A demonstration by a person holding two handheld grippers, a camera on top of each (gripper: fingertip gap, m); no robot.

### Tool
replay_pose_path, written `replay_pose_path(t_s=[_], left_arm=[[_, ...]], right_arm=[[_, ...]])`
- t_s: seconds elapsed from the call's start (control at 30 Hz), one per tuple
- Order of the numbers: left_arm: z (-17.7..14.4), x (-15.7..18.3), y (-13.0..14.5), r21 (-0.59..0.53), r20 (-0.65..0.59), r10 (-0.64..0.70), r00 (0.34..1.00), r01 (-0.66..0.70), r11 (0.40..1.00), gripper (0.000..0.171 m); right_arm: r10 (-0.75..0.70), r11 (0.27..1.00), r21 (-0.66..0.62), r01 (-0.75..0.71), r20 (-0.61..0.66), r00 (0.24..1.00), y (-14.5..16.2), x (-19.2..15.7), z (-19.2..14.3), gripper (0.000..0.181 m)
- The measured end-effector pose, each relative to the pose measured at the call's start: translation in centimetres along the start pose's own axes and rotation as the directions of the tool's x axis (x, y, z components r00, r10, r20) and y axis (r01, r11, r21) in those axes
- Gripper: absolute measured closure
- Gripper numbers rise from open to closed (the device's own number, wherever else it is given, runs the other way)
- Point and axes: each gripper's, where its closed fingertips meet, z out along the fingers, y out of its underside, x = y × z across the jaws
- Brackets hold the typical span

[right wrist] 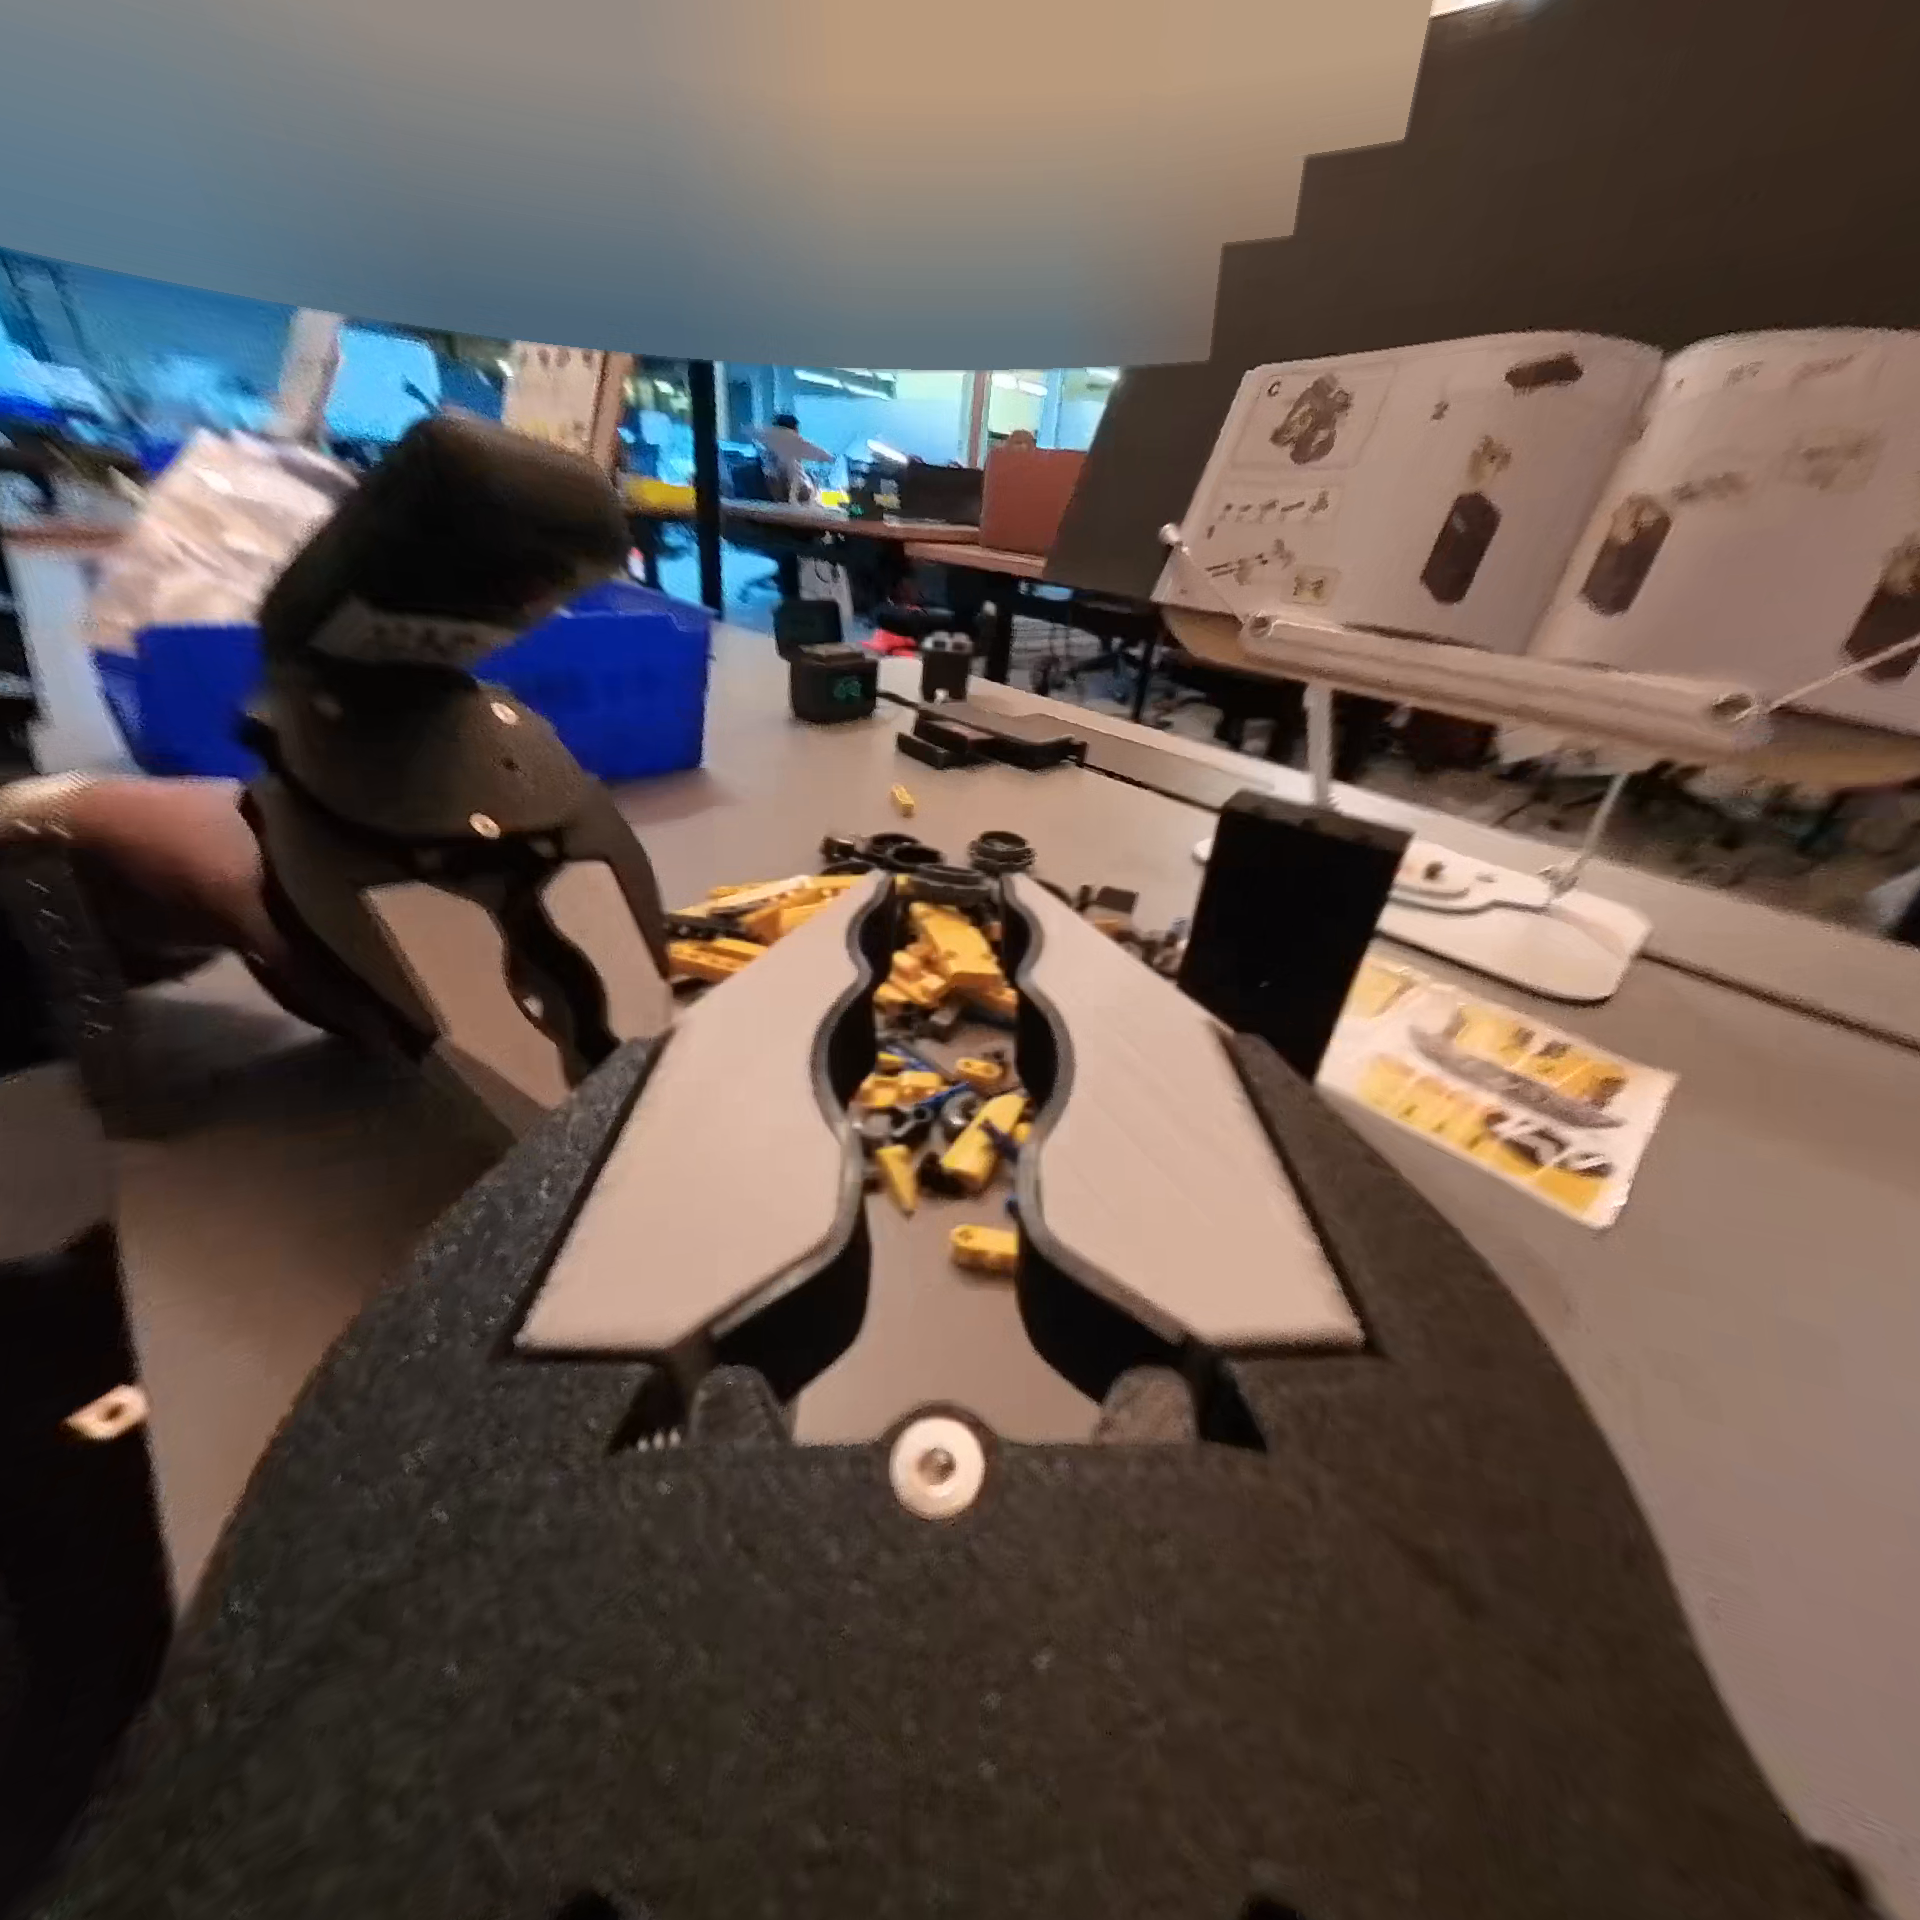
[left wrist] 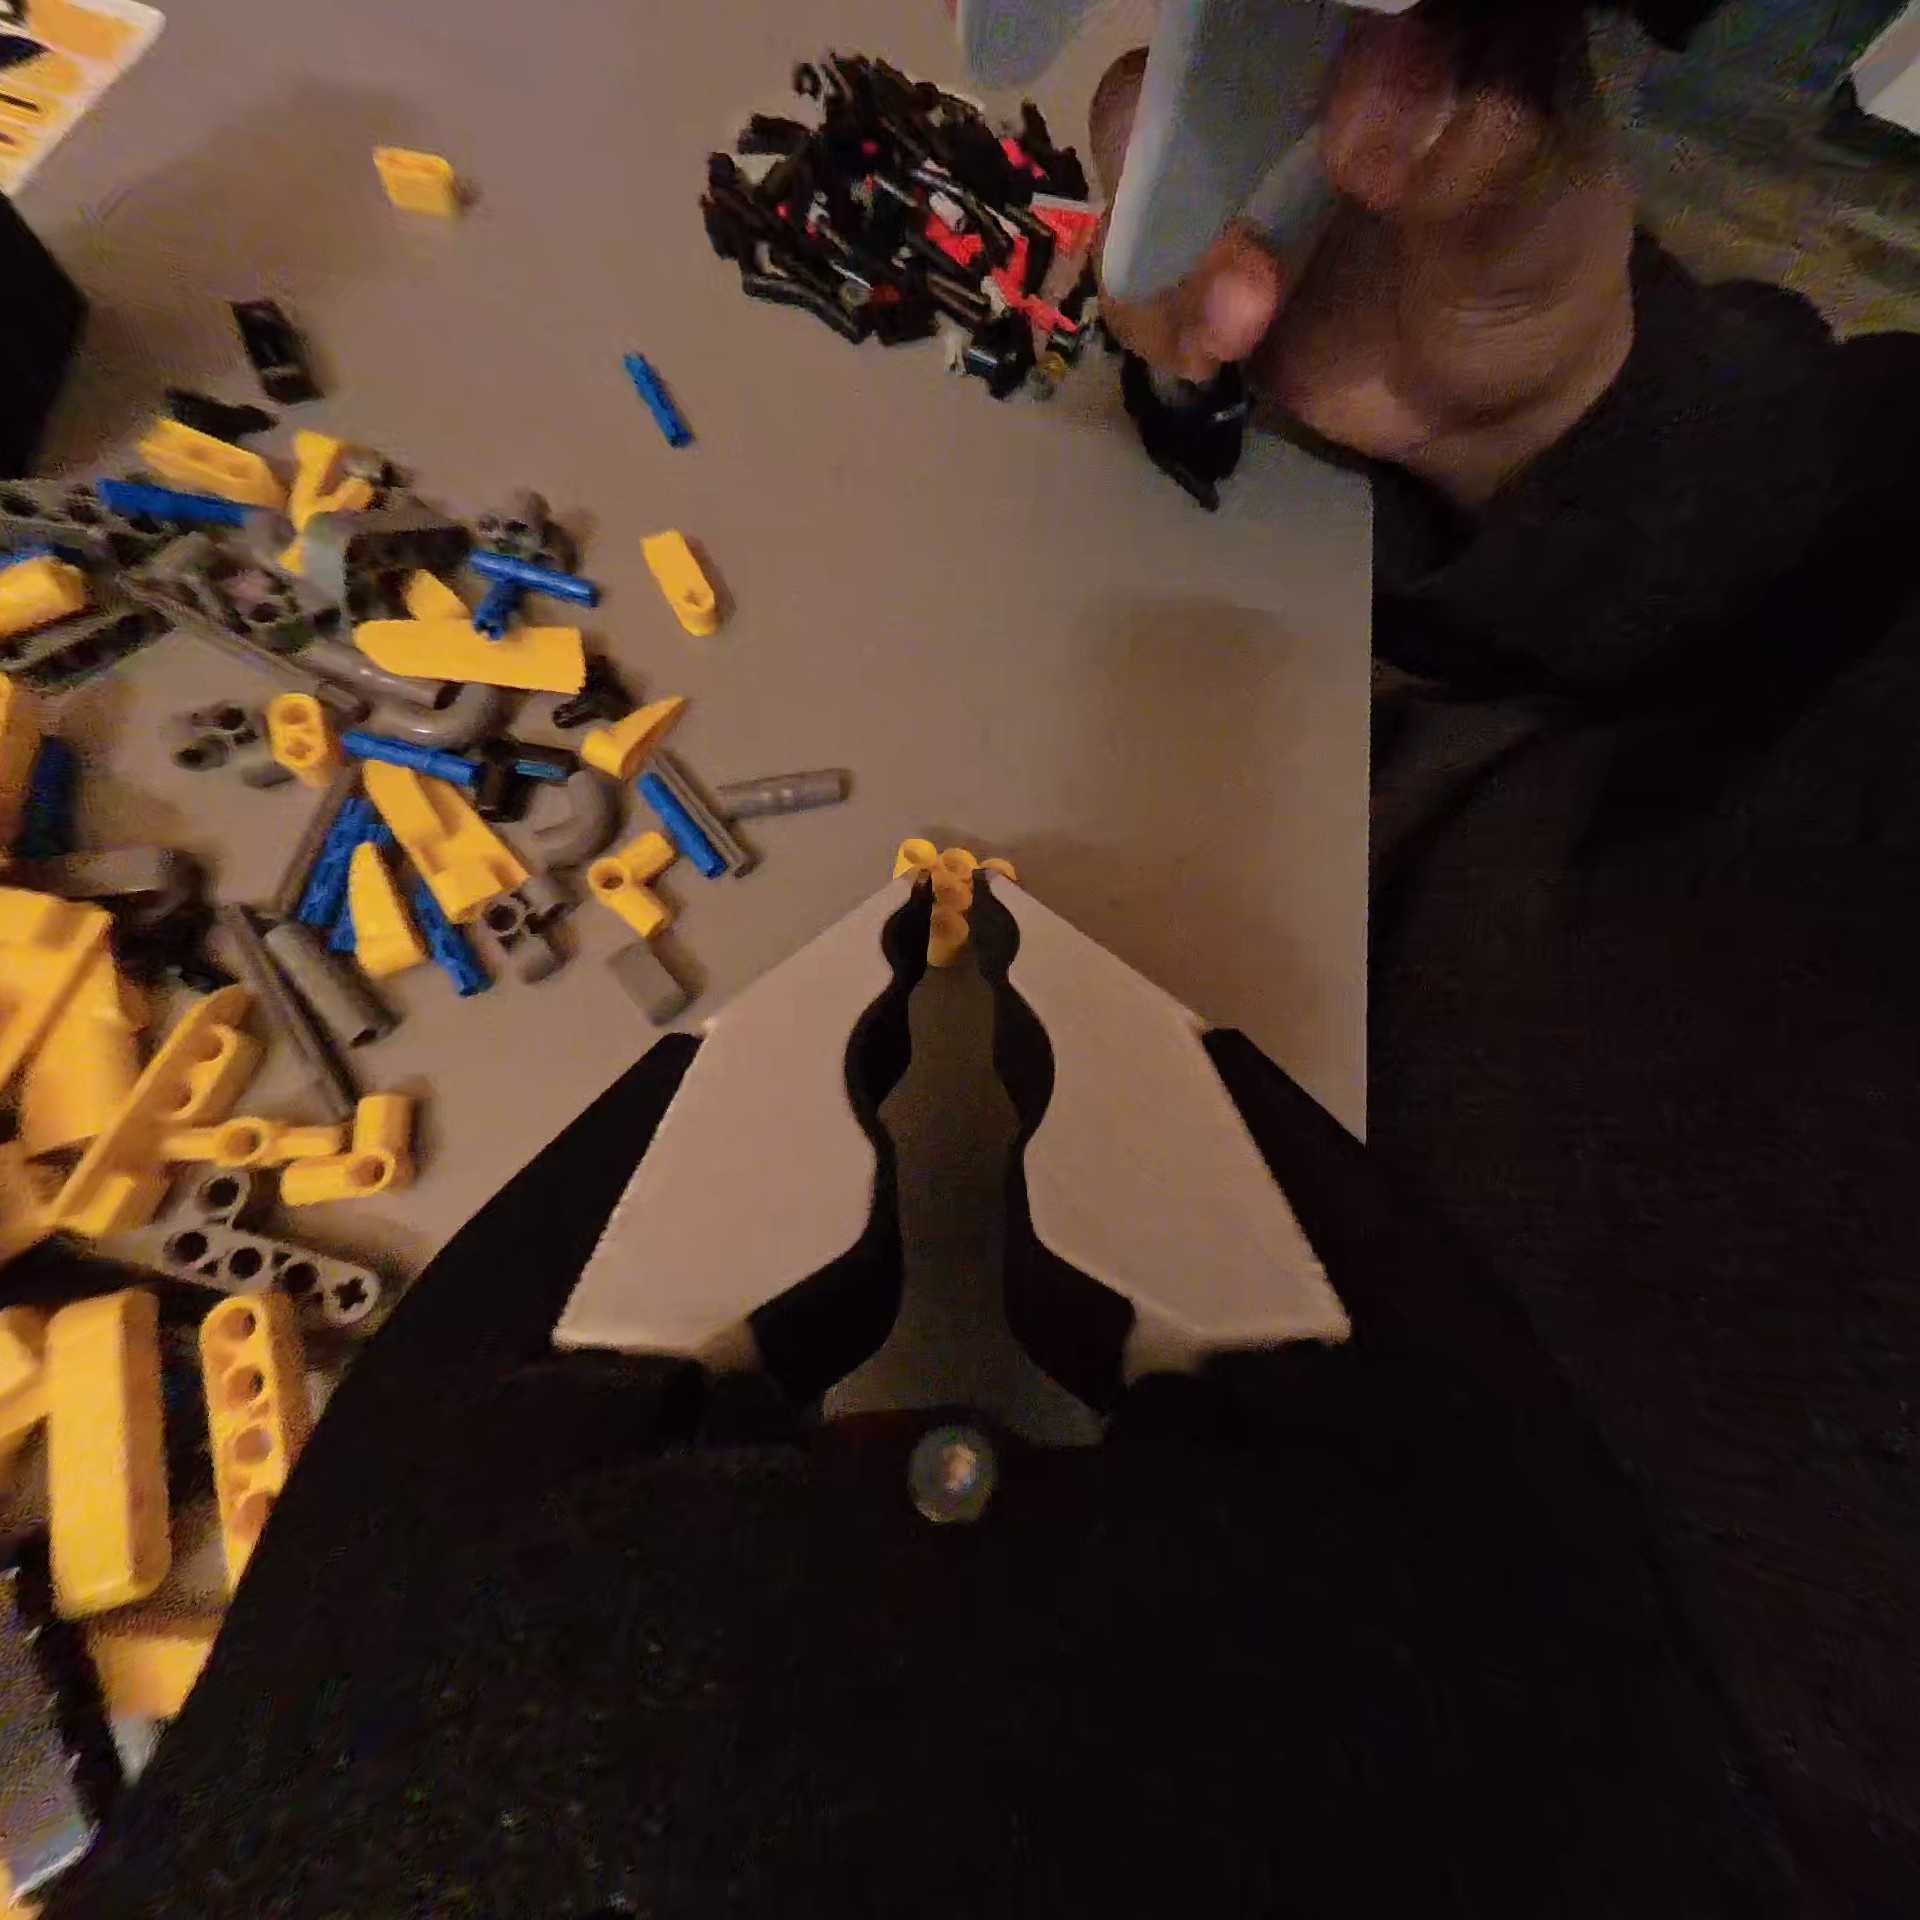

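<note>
My left gripper (left wrist: 951, 883) is shut on a small yellow connector piece (left wrist: 948, 920) and holds it above the grey table (left wrist: 1091, 675) near its right edge. One of its fingers (right wrist: 608, 935) also shows at the left of the right wrist view. My right gripper (right wrist: 945, 883) has its jaws a narrow gap apart, with a dark piece (right wrist: 940, 876) between the tips. In the left wrist view it is blurred, with a grey finger (left wrist: 1195, 156) and a black piece (left wrist: 1190, 431) at its tip, beside a hand (left wrist: 1455, 260).
A pile of yellow, blue and grey pieces (left wrist: 312, 831) lies at the left and a pile of black and red pieces (left wrist: 904, 218) at the far side. An open booklet on a stand (right wrist: 1558, 499), a black box (right wrist: 1288, 925), a sticker sheet (right wrist: 1496, 1101) and blue bins (right wrist: 613, 686) stand around. The left gripper's tips are roughly 12 centimetres from the right gripper's.
</note>
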Motion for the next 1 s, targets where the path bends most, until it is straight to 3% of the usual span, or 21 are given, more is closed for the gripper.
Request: replay_pose_path(t_s=[0.13, 0.2, 0.23, 0.37, 0.57, 0.77, 1.0], left_arm=[[1.1, 0.6, 0.2, -0.052, -0.043, 0.033, 0.999, -0.036, 0.998, 0.163], [1.4, 0.5, 0.1, -0.063, -0.045, 0.038, 0.998, -0.041, 0.997, 0.145], [1.4, 0.7, 0.0, -0.057, -0.066, 0.035, 0.997, -0.039, 0.998, 0.145], [-0.4, 1.1, -1.7, 0.084, -0.144, 0.029, 0.989, -0.017, 0.996, 0.144], [-2.4, -1.2, -3.8, 0.258, -0.068, 0.002, 0.998, 0.016, 0.966, 0.144], [-1.5, -1.4, -3.2, 0.200, -0.082, -0.034, 0.996, 0.050, 0.978, 0.144], [-2.0, -2.2, -3.6, 0.236, -0.075, -0.079, 0.994, 0.094, 0.967, 0.144]], right_arm=[[0.110, 0.985, 0.120, -0.120, 0.084, 0.990, -1.5, -0.3, -0.7, 0.163], [0.113, 0.983, 0.135, -0.125, 0.091, 0.989, -1.7, -0.3, -0.8, 0.163], [0.098, 0.984, 0.139, -0.111, 0.100, 0.990, -1.8, -0.6, -0.8, 0.163], [0.031, 0.985, 0.165, -0.050, 0.111, 0.993, -2.1, -1.6, -1.0, 0.163], [0.041, 0.981, 0.182, -0.063, 0.124, 0.991, -2.3, -1.7, -1.2, 0.163], [0.036, 0.986, 0.156, -0.057, 0.130, 0.991, -1.8, -2.0, -0.8, 0.163], [0.048, 0.995, 0.081, -0.059, 0.131, 0.990, -0.7, -2.0, 0.2, 0.162]])
